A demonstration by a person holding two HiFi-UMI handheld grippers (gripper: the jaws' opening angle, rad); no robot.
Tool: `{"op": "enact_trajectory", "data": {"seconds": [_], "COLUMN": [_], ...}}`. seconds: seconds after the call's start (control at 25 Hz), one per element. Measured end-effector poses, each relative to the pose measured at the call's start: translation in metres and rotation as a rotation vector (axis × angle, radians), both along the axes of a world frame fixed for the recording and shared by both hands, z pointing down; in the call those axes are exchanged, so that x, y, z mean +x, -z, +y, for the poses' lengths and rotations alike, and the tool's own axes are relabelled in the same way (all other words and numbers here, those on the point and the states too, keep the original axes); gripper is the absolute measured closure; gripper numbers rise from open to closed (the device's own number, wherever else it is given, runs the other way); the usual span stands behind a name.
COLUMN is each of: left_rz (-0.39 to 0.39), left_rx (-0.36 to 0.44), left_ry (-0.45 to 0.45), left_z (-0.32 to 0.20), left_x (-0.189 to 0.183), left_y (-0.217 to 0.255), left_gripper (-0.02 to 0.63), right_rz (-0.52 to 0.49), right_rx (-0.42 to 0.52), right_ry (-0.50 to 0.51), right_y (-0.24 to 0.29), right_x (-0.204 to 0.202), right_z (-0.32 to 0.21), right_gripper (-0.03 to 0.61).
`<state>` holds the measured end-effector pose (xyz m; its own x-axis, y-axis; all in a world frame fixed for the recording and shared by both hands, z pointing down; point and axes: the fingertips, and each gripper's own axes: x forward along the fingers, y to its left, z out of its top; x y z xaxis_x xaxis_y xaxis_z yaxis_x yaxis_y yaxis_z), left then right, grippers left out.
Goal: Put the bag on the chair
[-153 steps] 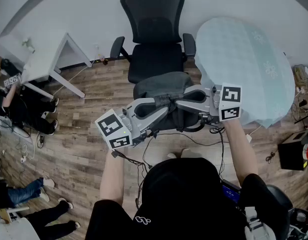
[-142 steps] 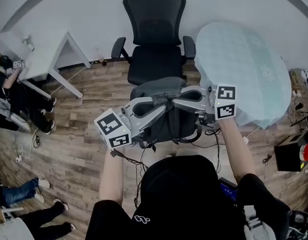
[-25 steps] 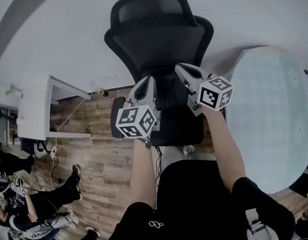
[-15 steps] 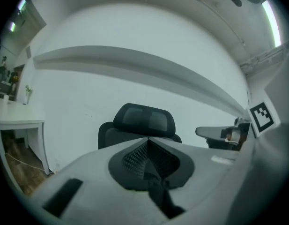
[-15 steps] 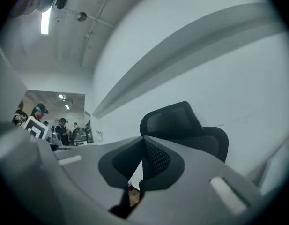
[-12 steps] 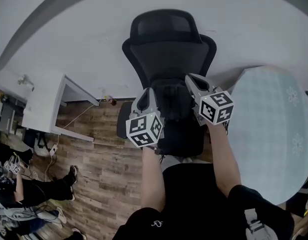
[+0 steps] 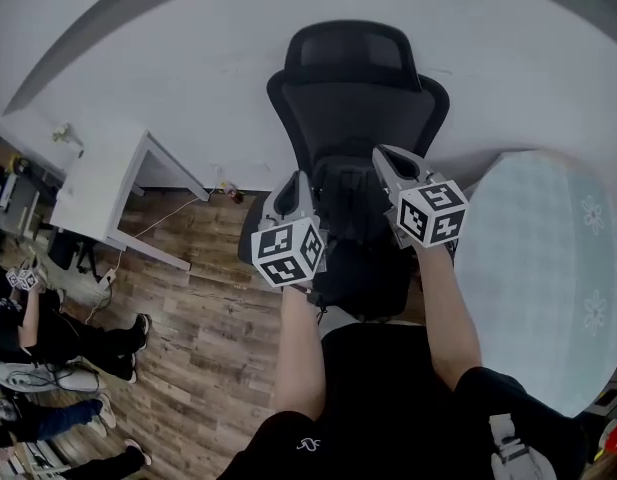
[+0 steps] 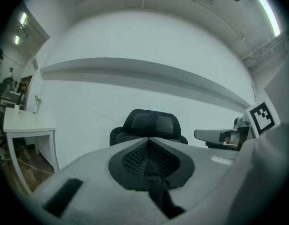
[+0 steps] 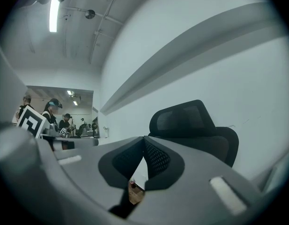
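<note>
— Head view: where is the bag (image 7: 353,206)?
— Over the chair (image 7: 353,78) seat, against the backrest, between left claw (image 7: 294,183) and right claw (image 7: 381,155), both clenched on its straps. Placing looks nearly done; next, both should release once it rests.

My left gripper (image 7: 292,186) and right gripper (image 7: 384,155) cover much of the bag (image 7: 350,202) and the chair (image 7: 356,78) seat; the round table (image 7: 548,268) runs off the right edge, bystanders (image 7: 46,334) off the left, too small to make out.
</note>
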<state>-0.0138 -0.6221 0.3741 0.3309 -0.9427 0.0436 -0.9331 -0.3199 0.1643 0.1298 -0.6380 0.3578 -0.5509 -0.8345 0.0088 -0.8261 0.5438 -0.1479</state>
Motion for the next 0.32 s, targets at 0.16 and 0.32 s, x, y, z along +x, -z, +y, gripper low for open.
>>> {"op": "enact_trajectory", "data": {"seconds": [0.16,0.32], "left_rz": [-0.019,-0.018], "left_rx": [0.009,0.002], "left_ry": [0.022,0.031], "left_z": [-0.004,-0.007], "left_x": [0.001,0.004], "left_y": [0.005,0.005], "left_gripper": [0.615,0.615], "right_rz": [0.005,0.005], "right_rx": [0.025,0.026], "right_ry": [0.001,0.003], "right_y": [0.009,0.010], "right_x": [0.004,0.012], "right_z": [-0.002,-0.004], "right_gripper": [0.572,0.572]}}
